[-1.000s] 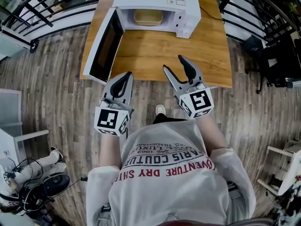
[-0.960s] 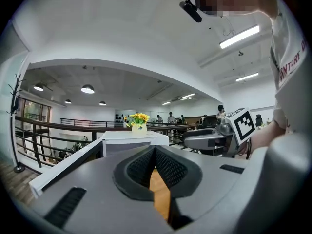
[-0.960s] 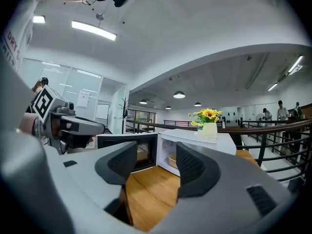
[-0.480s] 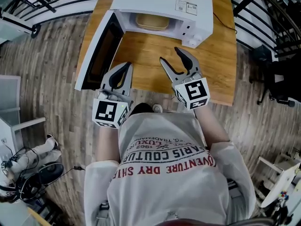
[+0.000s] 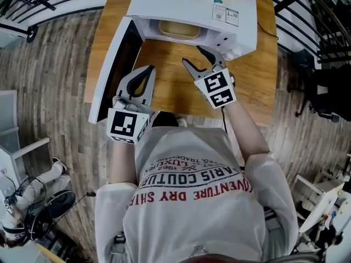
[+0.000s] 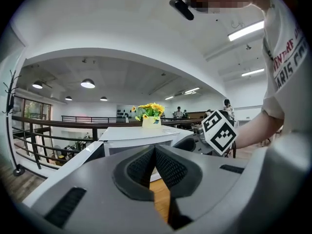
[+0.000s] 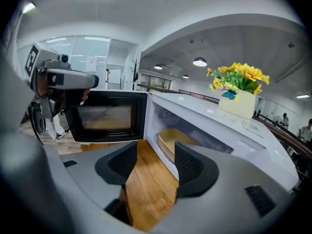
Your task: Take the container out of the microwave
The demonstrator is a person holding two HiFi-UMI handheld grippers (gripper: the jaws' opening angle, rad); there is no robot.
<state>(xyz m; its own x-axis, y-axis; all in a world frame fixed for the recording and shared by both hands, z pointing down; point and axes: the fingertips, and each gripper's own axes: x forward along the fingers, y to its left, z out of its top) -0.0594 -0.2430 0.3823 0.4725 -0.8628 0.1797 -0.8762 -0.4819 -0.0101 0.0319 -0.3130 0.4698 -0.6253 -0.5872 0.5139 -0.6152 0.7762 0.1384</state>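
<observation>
Right gripper [image 5: 194, 56] has neared the microwave [image 5: 186, 4], spread empty; left gripper [image 5: 143, 73] closed.

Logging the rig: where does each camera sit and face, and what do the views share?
Head view: on the person's head, looking steeply down at the table, the open microwave and the container inside; shirt, left gripper and right gripper show.
Left gripper view: on that gripper, along its shut fingers toward the microwave and flowers; the right arm shows.
Right gripper view: on that gripper, along its open fingers into the microwave at the container.
Shared: all see the microwave.
</observation>
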